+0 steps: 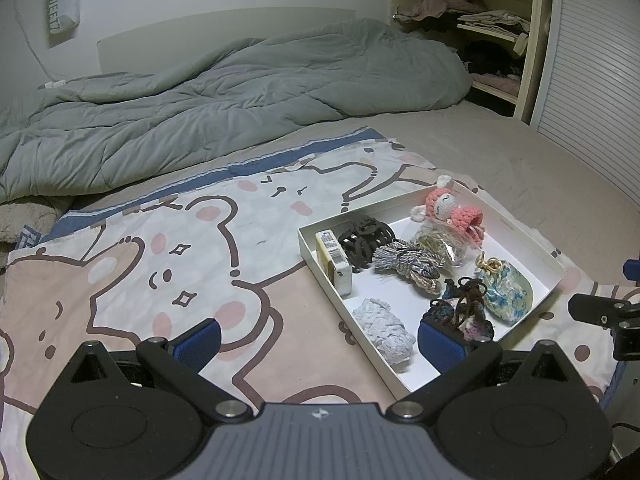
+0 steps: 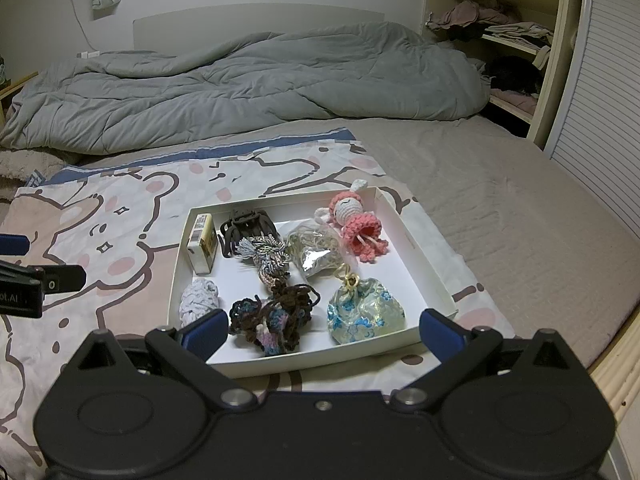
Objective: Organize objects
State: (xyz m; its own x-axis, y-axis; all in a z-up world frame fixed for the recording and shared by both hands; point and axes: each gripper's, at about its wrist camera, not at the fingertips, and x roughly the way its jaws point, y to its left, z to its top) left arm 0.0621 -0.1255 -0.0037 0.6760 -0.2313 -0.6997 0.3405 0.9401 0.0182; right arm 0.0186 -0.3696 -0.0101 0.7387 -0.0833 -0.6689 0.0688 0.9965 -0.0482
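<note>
The white tray (image 2: 416,240) lies on the bear-print sheet (image 2: 100,240) near the bed's right edge, already holding the crochet doll (image 2: 354,222), floral pouch (image 2: 366,314), hair clip (image 2: 244,226) and yarn bundles. Both the left claw (image 1: 318,340) and right claw (image 2: 324,330) hang wide and empty. Sorting looks near done or about to begin, so the next move calls for choosing one item.
</note>
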